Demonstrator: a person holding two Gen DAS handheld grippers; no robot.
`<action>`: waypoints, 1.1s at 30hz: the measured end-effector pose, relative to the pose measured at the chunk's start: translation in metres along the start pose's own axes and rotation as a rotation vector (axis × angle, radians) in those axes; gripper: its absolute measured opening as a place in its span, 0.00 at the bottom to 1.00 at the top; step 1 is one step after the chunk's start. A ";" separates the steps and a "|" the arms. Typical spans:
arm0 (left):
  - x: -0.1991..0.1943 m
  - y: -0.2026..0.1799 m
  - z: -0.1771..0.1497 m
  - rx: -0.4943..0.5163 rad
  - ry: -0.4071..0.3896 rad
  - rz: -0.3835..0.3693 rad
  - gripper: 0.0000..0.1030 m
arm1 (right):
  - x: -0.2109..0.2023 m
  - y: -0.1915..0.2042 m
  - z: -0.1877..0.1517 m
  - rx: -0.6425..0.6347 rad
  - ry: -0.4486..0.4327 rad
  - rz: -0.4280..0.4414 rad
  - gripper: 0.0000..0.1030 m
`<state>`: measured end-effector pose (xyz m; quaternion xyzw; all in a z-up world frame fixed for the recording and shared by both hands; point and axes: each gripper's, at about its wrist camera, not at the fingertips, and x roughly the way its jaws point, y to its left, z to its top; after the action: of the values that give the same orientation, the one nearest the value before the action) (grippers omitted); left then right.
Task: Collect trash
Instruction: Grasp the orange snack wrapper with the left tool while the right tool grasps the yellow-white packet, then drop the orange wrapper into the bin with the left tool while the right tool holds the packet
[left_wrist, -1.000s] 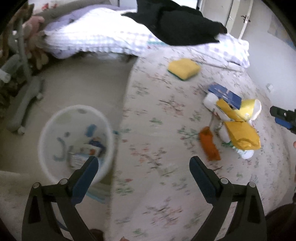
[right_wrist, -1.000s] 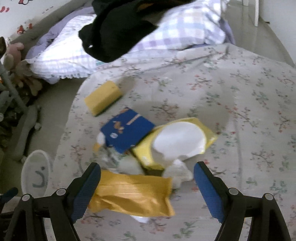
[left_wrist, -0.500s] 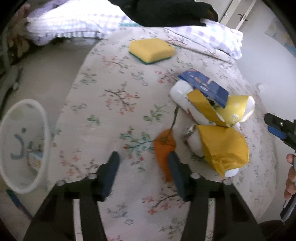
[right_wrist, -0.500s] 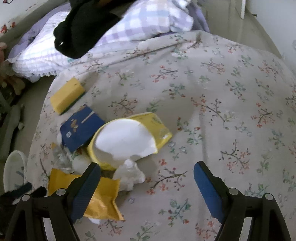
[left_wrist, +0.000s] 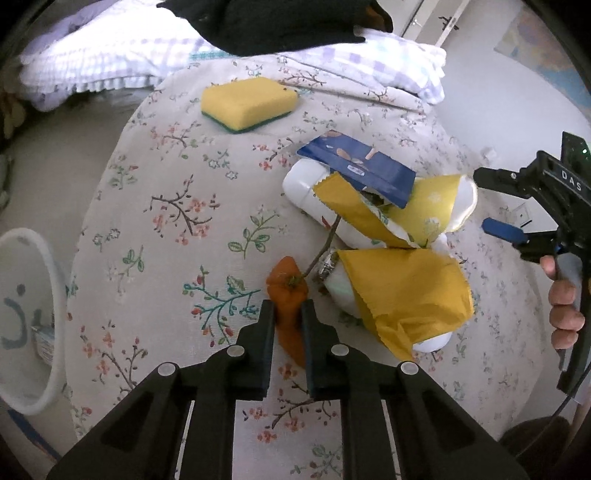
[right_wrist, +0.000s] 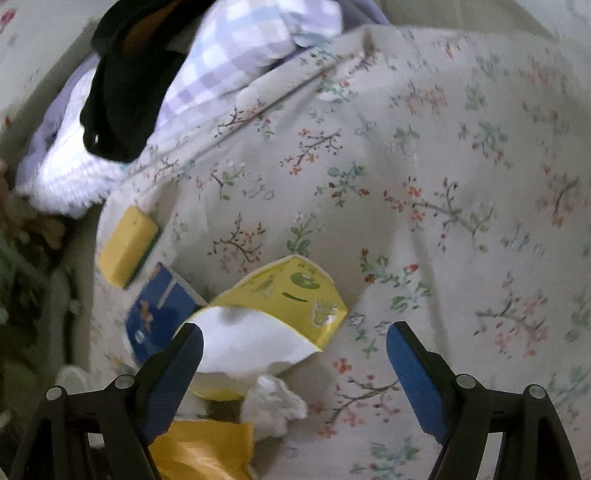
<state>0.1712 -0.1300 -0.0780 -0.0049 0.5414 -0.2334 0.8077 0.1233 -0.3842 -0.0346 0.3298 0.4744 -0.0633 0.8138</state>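
- While the left gripper (left_wrist: 288, 317) pinches the orange pepper (left_wrist: 287, 295) on the bed (left_wrist: 177, 206), one pickup is underway.
- Beside the pepper, yellow wrappers (left_wrist: 406, 295), blue packet (left_wrist: 358, 168) and sponge (left_wrist: 247, 101) remain.
- Right gripper (right_wrist: 295, 354) hangs spread, empty.
- Left of the pepper, the white bin (left_wrist: 48, 332) waits on the floor.

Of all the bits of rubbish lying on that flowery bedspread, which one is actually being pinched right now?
The orange pepper-like piece with a stem. The left hand-held gripper is closed on it, while the yellow wrappers and blue packet beside it lie untouched.
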 end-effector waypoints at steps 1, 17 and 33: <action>-0.002 0.001 0.000 -0.004 0.000 0.003 0.14 | 0.001 0.000 0.000 0.021 0.005 0.017 0.84; -0.039 0.046 -0.002 -0.082 -0.033 0.021 0.13 | 0.052 0.001 -0.005 0.246 0.064 0.080 0.83; -0.086 0.078 -0.014 -0.140 -0.115 0.020 0.13 | -0.033 -0.001 0.002 0.156 -0.143 0.116 0.80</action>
<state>0.1613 -0.0245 -0.0295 -0.0695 0.5091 -0.1862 0.8374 0.1063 -0.3932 -0.0080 0.4138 0.3891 -0.0763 0.8195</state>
